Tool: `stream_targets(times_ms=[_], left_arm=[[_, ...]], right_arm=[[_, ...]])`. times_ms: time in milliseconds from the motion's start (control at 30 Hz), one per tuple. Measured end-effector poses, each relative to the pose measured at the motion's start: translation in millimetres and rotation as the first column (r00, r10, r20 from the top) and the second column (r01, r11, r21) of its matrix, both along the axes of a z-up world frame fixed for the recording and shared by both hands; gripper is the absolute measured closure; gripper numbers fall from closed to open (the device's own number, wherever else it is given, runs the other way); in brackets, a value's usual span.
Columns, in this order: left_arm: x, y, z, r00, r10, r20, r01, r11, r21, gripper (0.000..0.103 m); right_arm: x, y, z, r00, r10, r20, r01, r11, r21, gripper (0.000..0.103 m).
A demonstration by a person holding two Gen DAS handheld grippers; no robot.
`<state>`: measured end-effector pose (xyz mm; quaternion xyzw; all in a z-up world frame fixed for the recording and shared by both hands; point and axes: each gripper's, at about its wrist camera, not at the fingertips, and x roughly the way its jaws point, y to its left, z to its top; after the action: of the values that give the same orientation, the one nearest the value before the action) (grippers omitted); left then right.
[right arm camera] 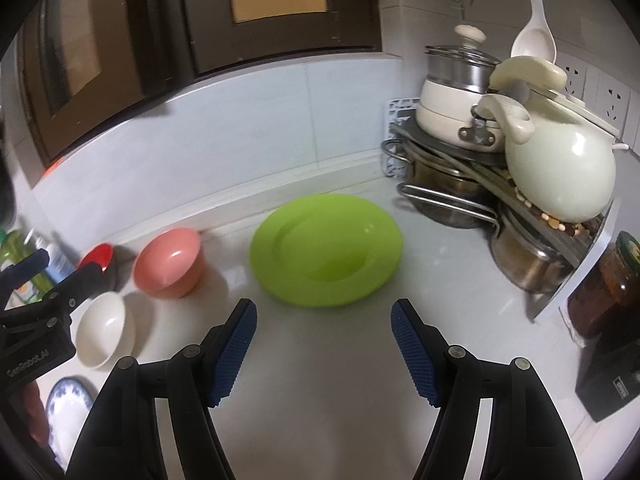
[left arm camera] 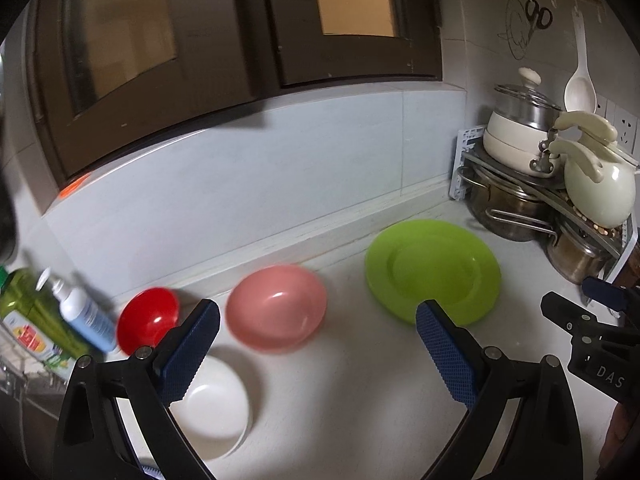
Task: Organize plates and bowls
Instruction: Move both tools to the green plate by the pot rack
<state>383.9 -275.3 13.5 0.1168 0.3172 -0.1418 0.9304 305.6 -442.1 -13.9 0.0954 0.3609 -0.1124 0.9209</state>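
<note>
Sorting looks barely begun: both grippers, left gripper (left arm camera: 318, 322) and right gripper (right arm camera: 324, 320), hang spread and empty over the counter (right arm camera: 340, 380), where green plate (right arm camera: 326, 250), pink bowl (left arm camera: 276, 306), red bowl (left arm camera: 148, 316), white bowl (left arm camera: 214, 404) sit separate, and a blue-patterned dish (right arm camera: 66, 408), possibly a plate, lies half cut off.

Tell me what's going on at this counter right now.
A person holds a hand-held gripper in each hand over a kitchen counter. Both the left hand-held gripper and the right hand-held gripper are open and empty. The green plate, pink bowl, red bowl and white bowl sit separately, nothing stacked yet.
</note>
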Motion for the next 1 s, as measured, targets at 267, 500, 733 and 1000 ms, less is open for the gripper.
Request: stream_targets(times_ms=[267,500,733,1000], left_arm=[[33.5,-34.0,-14.6,1.0,-0.015,-0.018,0.015,1.0,-0.002,0.004],[63.8,-62.5,-35.3,0.998,-0.024,-0.057,0.025,0.999,0.022,0.004],[94.1,-85.3,-64.7,0.995,-0.02,-0.097,0.026,0.998,0.059,0.004],[122.7,-100.5,-98.0,0.99,-0.024,-0.139,0.037,0.995,0.09,0.006]], right_arm=[[25.6,-27.5,-7.6,0.999,-0.049,0.004,0.049,0.999,-0.018,0.033],[51.3,-50.8,-21.2,0.997,-0.075,0.01,0.076,0.997,-0.013,0.033],[78.8,-73.5,-42.5,0.995,-0.097,-0.003,0.096,0.995,-0.01,0.033],[108.3,-94.0,-74.6,0.993,-0.106,-0.048,0.106,0.994,-0.005,0.033]])
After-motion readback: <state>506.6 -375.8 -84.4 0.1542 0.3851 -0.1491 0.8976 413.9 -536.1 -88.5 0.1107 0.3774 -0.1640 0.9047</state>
